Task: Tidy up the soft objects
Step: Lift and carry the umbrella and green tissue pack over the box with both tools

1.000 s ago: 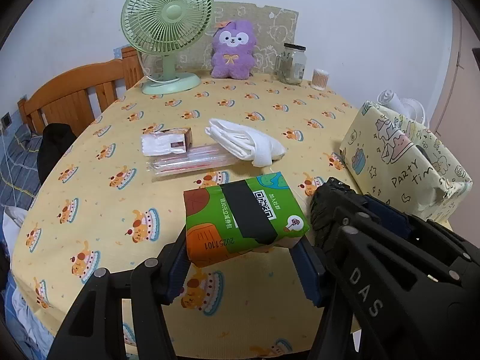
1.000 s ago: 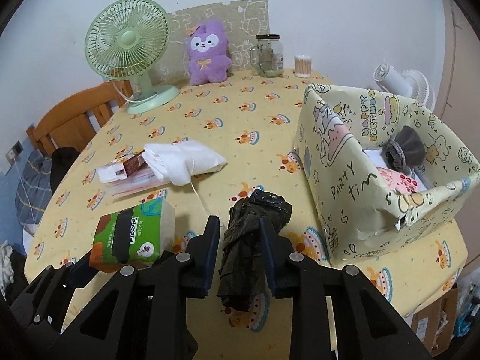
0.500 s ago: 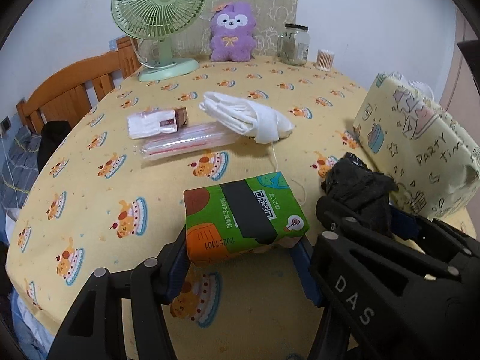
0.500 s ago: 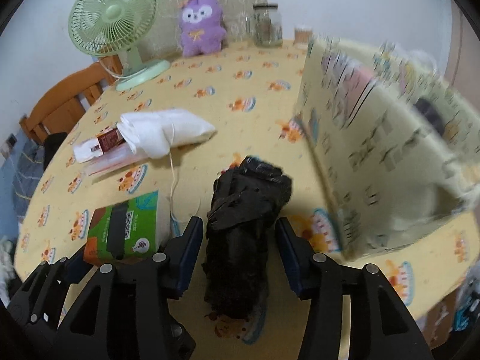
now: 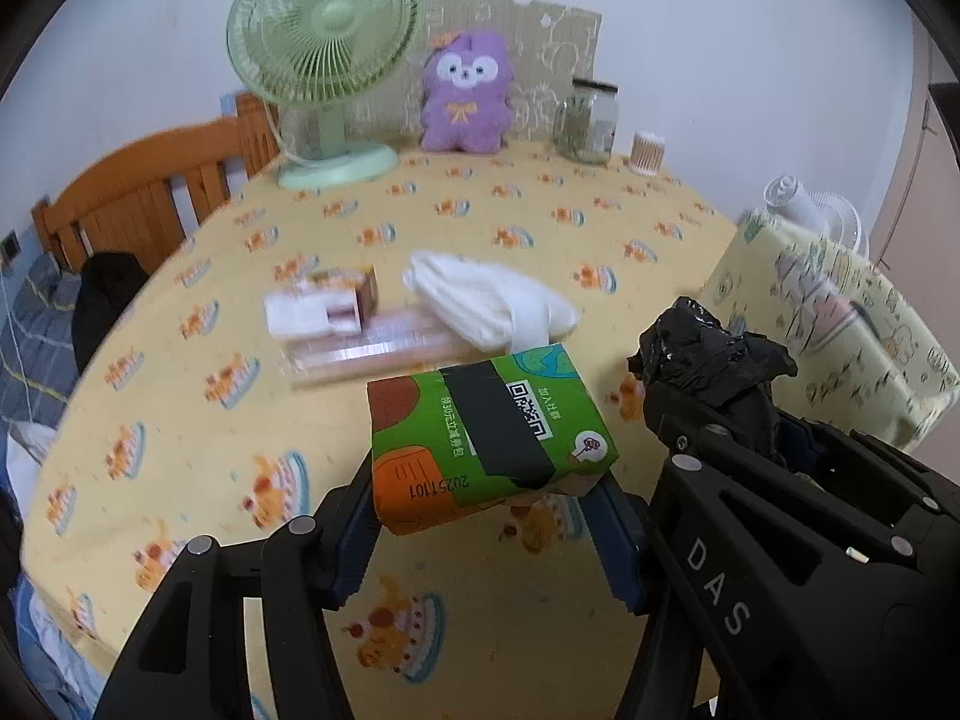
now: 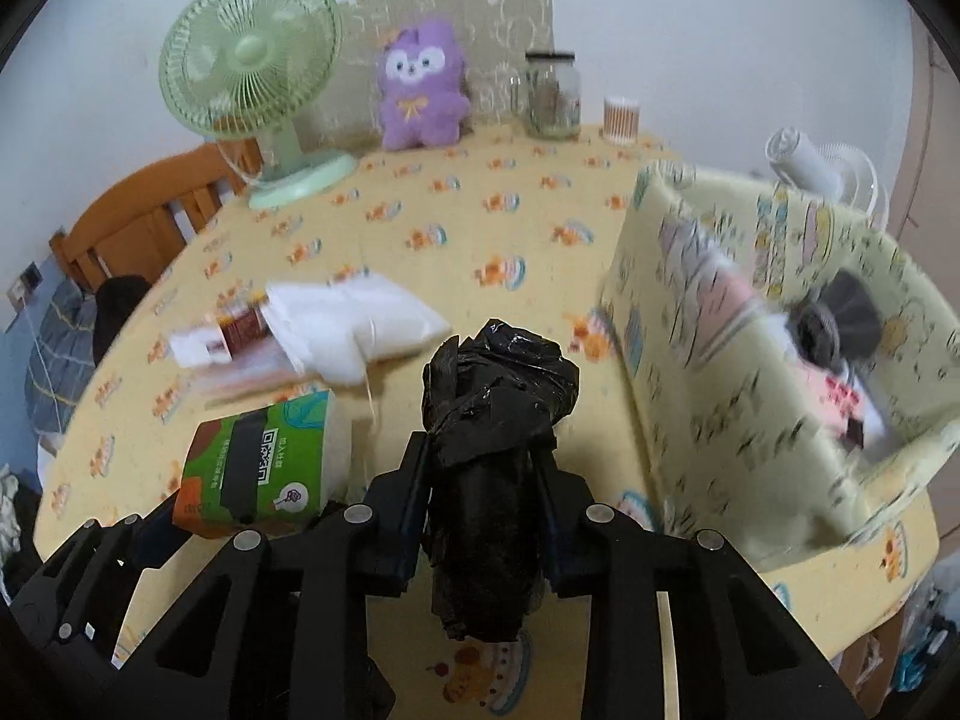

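Note:
My left gripper (image 5: 489, 531) is shut on a green and orange tissue pack (image 5: 489, 432), held above the yellow tablecloth (image 5: 180, 408). My right gripper (image 6: 483, 504) is closing its jaws on a crumpled black plastic bag (image 6: 492, 420), and the pads press its sides. The bag (image 5: 714, 360) also shows at the right of the left wrist view. The tissue pack (image 6: 264, 462) shows lower left in the right wrist view. A party-print box (image 6: 738, 360) stands open at the right, with a dark cloth and pink items inside. A white cloth bag (image 6: 354, 330) lies mid-table.
A green fan (image 5: 324, 54), a purple plush toy (image 5: 468, 96), a glass jar (image 5: 588, 120) and a small cup (image 5: 648, 153) line the far edge. A small packet (image 5: 324, 309) and clear plastic sleeve (image 5: 372, 351) lie by the white bag. A wooden chair (image 5: 138, 192) stands at left.
The right gripper loosened around the black bag, then closed on it again and shifted a little. The left gripper kept holding the tissue pack, while the table view behind it shifted.

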